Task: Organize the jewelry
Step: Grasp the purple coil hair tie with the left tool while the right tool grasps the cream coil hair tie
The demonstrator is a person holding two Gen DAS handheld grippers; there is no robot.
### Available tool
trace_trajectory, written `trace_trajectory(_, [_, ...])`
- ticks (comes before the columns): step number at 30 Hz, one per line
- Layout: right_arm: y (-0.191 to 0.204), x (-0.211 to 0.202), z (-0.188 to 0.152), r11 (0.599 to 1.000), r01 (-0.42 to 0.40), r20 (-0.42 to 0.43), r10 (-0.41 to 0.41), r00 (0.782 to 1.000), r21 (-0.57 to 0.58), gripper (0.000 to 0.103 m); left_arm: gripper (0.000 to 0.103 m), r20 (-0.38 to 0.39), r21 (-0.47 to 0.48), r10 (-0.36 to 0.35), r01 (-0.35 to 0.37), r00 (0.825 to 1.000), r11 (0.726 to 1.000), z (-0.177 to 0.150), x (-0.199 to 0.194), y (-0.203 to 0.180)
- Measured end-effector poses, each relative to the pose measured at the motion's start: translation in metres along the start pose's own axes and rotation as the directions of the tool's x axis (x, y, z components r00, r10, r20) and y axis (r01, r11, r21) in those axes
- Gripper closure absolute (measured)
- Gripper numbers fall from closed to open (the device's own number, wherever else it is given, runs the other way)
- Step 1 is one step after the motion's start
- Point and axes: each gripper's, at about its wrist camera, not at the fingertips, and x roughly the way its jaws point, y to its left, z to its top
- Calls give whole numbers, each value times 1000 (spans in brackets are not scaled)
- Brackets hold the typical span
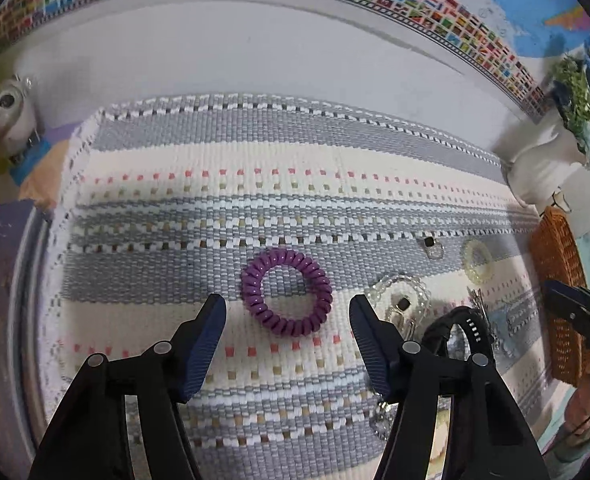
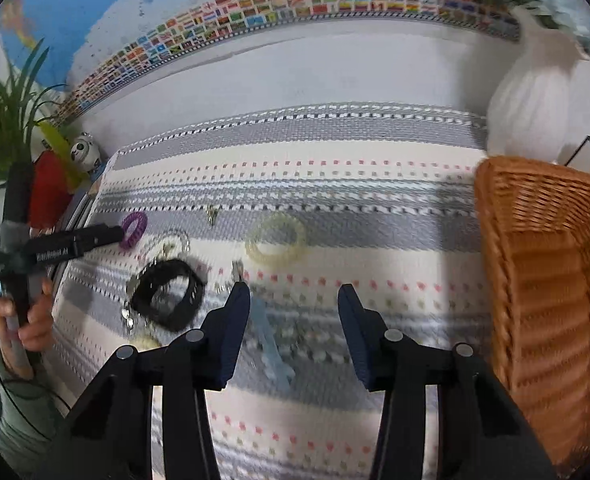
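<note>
Striped mat (image 1: 255,168) covers counter. Wicker basket (image 2: 547,264) at mat's right edge. Black band (image 2: 167,296), purple coil (image 1: 286,293), pale ring (image 2: 276,243) on mat. Left tongs (image 1: 287,316), right tongs (image 2: 294,304) part-open, empty.

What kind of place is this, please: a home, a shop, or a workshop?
Probably a home, perhaps a child's study corner: a woven placemat on a white table, a world map with flags on the wall, and a white vase.
</note>
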Motion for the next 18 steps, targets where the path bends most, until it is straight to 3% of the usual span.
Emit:
trace_trajectory(9, [5,50,29,998,54,-49,-53,997,14,53,38,7,-25,-10,11,1000,1000,-5,8,11])
trace_trajectory(11, [7,58,33,998,62,-51,-62,997,5,53,48,11,-23,-10,10,1000,1000,-7,6,13])
trace_trajectory(12, [8,61,34,997,75,-48,-75,996,-1,53,66,13,-17,-3,3,1000,1000,-8,5,13])
trace_trajectory(18, [17,74,36,992,119,-43,-121,992,-41,55,69,19,-10,-14,14,1000,1000,-9,5,12])
